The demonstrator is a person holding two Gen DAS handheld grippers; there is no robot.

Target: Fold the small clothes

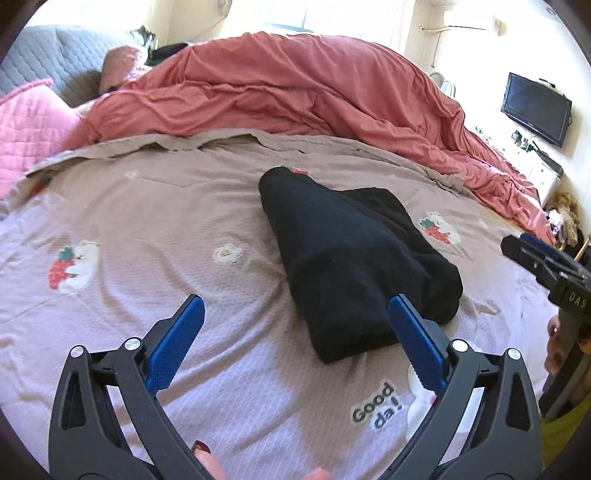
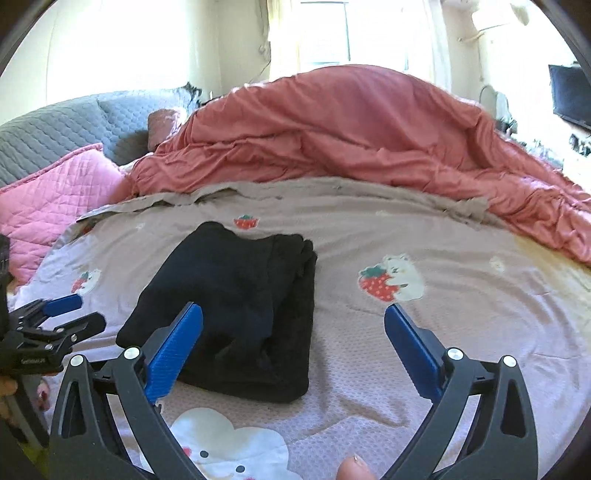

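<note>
Bedding fills both views: a lilac bed cover [image 1: 147, 229] printed with strawberries and bears, with a salmon duvet [image 1: 295, 85] pushed to the far side, probably to give free space for folding. On the cover lies the black garment [image 1: 354, 266], folded in a thick stack that looks nearly finished. The left gripper [image 1: 295, 325] and the right gripper [image 2: 293, 332] both stand wide apart, holding nothing, just before the garment.

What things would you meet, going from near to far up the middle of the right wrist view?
White cartoon print on the bedspread → folded black garment → small strawberry print → rumpled red duvet → bright window.
</note>
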